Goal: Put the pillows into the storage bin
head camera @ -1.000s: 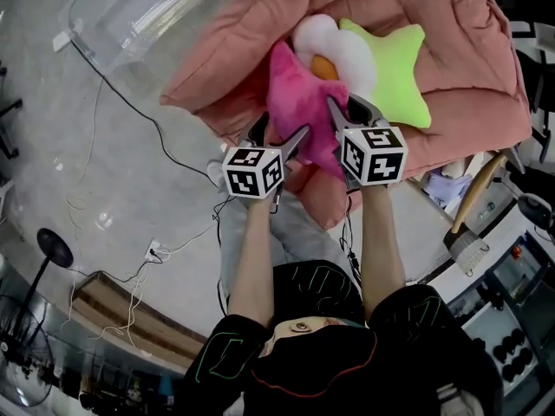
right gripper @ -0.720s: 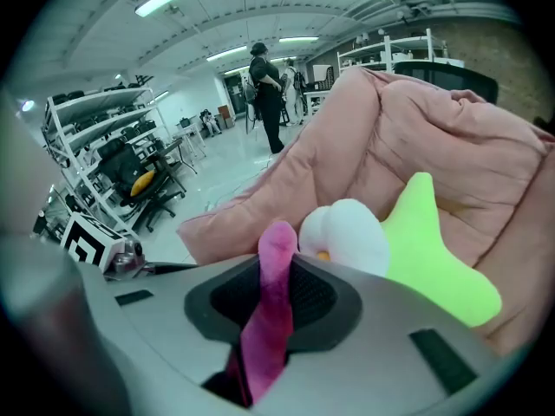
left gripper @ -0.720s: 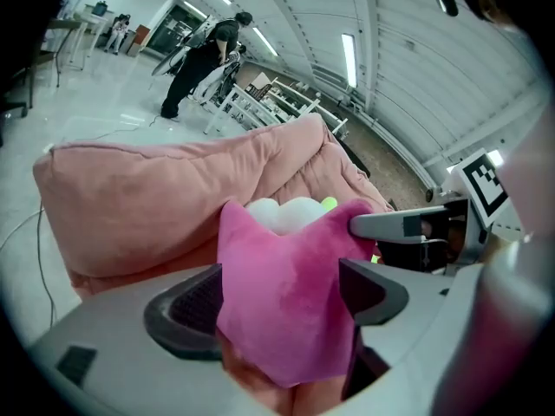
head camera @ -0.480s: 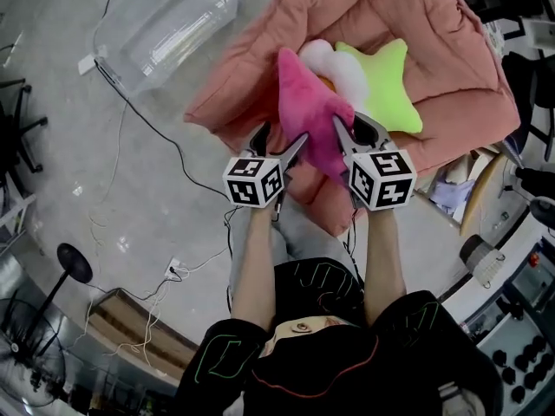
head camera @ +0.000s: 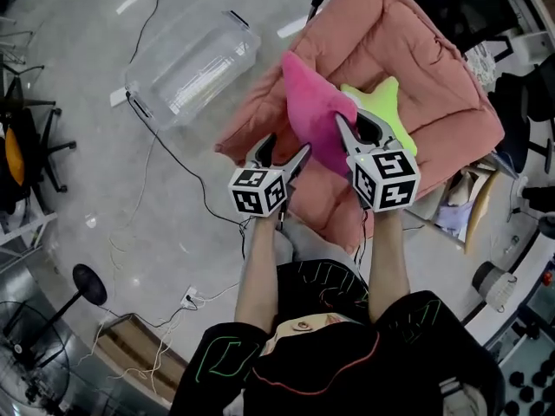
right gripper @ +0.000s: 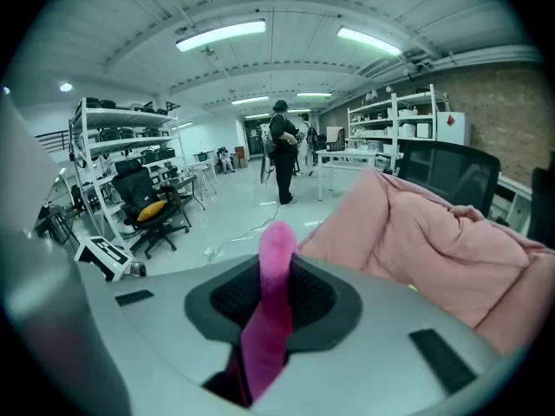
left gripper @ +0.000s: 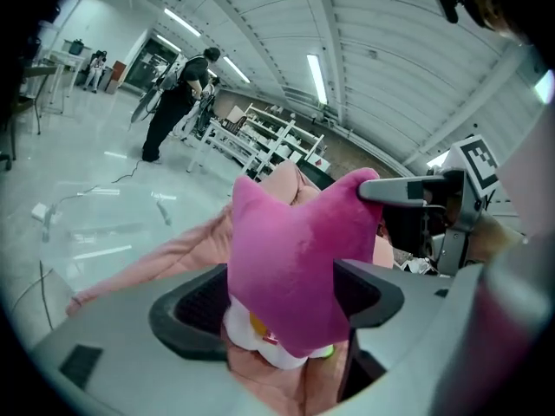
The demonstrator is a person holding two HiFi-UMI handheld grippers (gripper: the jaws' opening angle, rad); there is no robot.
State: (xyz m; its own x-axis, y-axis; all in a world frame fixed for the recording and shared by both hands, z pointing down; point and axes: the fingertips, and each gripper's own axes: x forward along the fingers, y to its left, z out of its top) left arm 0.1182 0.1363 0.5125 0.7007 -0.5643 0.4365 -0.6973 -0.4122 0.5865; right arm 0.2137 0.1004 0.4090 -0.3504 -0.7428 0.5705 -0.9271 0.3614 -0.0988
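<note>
A pink star pillow hangs in the air above a pink quilt, held from both sides. My left gripper is shut on its lower left part; its jaws have just been closing, with the pillow filling the gap between the pads. My right gripper is shut on a thin point of the pillow. A green star pillow lies on the quilt behind it, and a white flower pillow shows just below it. The clear storage bin stands on the floor to the upper left.
Black cables trail over the grey floor between the bin and me. An office chair stands at the left edge and a fan base lower left. Shelving and standing people are far off.
Both grippers have risen with the pink pillow, lifting it off the white flower and green star pillows. More of the bin has come into the head view.
</note>
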